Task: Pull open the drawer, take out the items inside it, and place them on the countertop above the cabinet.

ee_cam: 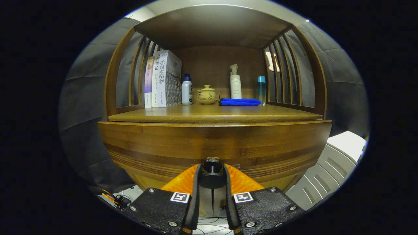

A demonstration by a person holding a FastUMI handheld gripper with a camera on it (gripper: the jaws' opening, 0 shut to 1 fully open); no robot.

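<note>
Drawer (212, 143) fronts the wooden cabinet directly ahead, and its dark knob (212, 169) sits between the gripper (212, 174) fingers, which stand narrow around it; whether both press on it I cannot tell. Above, the desk (215, 114) carries 3 books (163, 80), a white bottle (186, 91), a lidded bowl (206, 94), a blue cloth (240, 102), a pump bottle (235, 83) and a teal bottle (261, 88).

gripper view, low, close to drawer (214, 147), facing cabinet front

The wooden drawer (214, 143) spans the frame's lower middle, its dark knob (212, 167) (round, stubby) centred low; countertop (214, 113) just above.
</note>
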